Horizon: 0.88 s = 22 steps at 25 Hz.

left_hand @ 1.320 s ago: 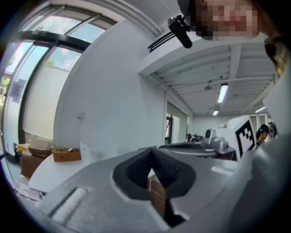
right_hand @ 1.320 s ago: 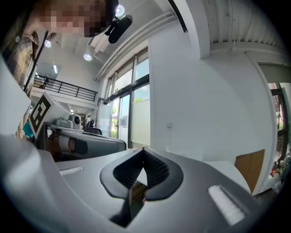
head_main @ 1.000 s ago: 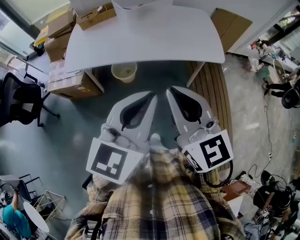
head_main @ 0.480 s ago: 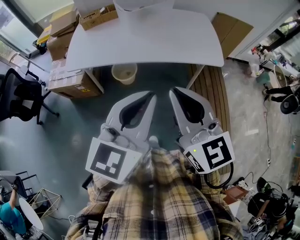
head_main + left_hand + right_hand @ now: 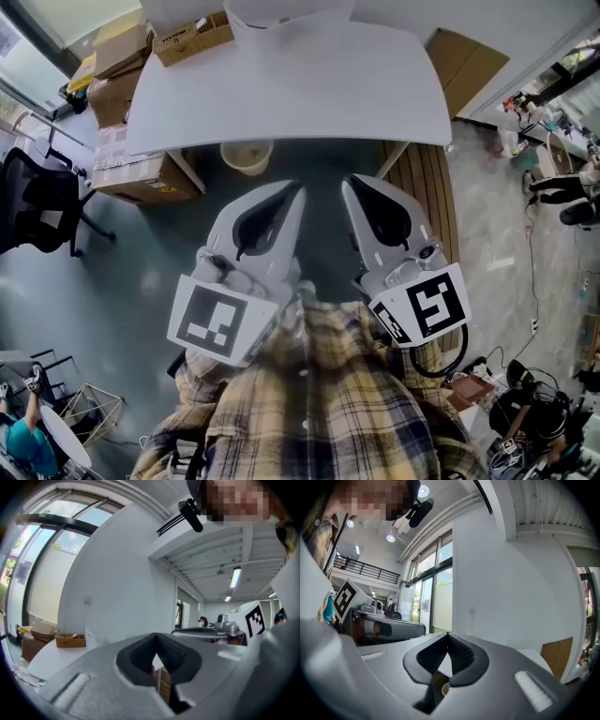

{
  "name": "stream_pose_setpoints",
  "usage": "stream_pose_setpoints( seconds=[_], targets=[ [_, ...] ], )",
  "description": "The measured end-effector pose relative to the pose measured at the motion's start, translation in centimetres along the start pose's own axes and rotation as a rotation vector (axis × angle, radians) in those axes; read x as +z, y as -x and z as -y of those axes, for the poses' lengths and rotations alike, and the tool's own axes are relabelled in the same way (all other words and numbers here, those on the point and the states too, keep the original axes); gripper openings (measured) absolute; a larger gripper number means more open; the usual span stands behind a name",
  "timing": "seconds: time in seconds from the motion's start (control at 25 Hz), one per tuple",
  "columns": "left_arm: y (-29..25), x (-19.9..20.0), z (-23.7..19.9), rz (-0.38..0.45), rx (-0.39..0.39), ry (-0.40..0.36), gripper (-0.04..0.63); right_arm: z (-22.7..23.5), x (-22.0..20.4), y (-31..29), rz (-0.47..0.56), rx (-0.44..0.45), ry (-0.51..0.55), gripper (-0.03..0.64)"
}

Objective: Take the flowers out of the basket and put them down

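Note:
No flowers and no basket show in any view. In the head view my left gripper [image 5: 296,189] and right gripper [image 5: 347,180] are held side by side in front of a plaid shirt. Both point level toward a white table [image 5: 281,84]. The jaws of each are closed tip to tip with nothing between them. The left gripper view looks over my left gripper [image 5: 157,634] at the table's top and a white wall. The right gripper view shows my right gripper [image 5: 447,633] with the left gripper's body [image 5: 389,629] beside it.
A pale bin [image 5: 246,156] stands under the table's near edge. Cardboard boxes [image 5: 131,173] are stacked at the table's left end, and an open one [image 5: 192,33] lies on top. An office chair [image 5: 37,202] is at the left, wooden slats [image 5: 422,187] at the right.
The table and the bin have drawn nearer in the head view, and the bin now sits partly under the table's edge. Both grippers stay shut and side by side.

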<state>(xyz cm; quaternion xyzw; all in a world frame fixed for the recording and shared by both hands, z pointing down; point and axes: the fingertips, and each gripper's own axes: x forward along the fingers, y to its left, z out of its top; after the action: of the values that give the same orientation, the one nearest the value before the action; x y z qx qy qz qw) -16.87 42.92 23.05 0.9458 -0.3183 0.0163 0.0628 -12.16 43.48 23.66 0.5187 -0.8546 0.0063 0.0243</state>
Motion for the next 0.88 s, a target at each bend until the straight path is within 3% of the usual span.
stream_pose_setpoints(
  seconds=[0.6, 0.88],
  targets=[
    [-11.5, 3.1, -18.1, -0.013, -0.051, 0.002, 0.002, 9.2, 1.4, -19.7, 0.009, -0.069, 0.007, 0.005],
    [-14.6, 3.4, -23.9, -0.032, -0.073, -0.006, 0.002, 11.6, 1.3, -25.1, -0.006, -0.113, -0.019, 0.005]
  ],
)
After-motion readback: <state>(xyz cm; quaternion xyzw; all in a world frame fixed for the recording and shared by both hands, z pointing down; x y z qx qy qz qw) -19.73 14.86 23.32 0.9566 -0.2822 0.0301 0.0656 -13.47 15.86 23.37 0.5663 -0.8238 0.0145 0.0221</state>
